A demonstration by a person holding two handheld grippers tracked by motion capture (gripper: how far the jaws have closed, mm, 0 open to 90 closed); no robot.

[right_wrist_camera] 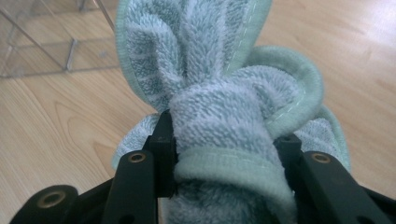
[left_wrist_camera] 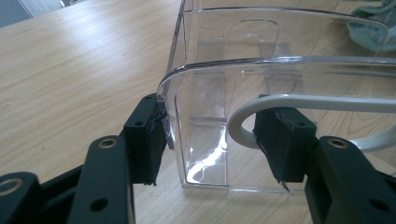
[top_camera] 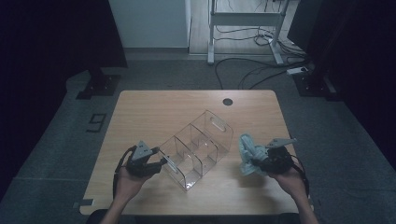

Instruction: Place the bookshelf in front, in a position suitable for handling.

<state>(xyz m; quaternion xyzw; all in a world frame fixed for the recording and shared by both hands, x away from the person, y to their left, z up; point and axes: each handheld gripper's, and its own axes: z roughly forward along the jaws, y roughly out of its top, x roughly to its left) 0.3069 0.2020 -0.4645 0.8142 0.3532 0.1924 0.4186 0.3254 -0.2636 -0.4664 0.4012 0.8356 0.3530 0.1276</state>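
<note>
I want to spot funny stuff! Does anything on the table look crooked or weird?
Nothing is spilled or broken. The clear box sits slanted across the table, with the left gripper clamping its near end wall. The green towel is scrunched into a lump in the right gripper, not folded.

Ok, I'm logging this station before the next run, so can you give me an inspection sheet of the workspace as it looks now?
Surface: wooden table, with a round dark grommet near the far edge.
Job's things: clear organizer with dividers, set diagonally mid-table; green towel bunched up at its right.
Clutter: nothing seen.
Grippers: left gripper clamps the organizer's near end wall; right gripper is shut on the towel.
Cables: one trails from each gripper; more lie loose on the floor beyond the table.
Surroundings: dim room, white desk frame behind, dark stand bases on the floor at both sides.
</note>
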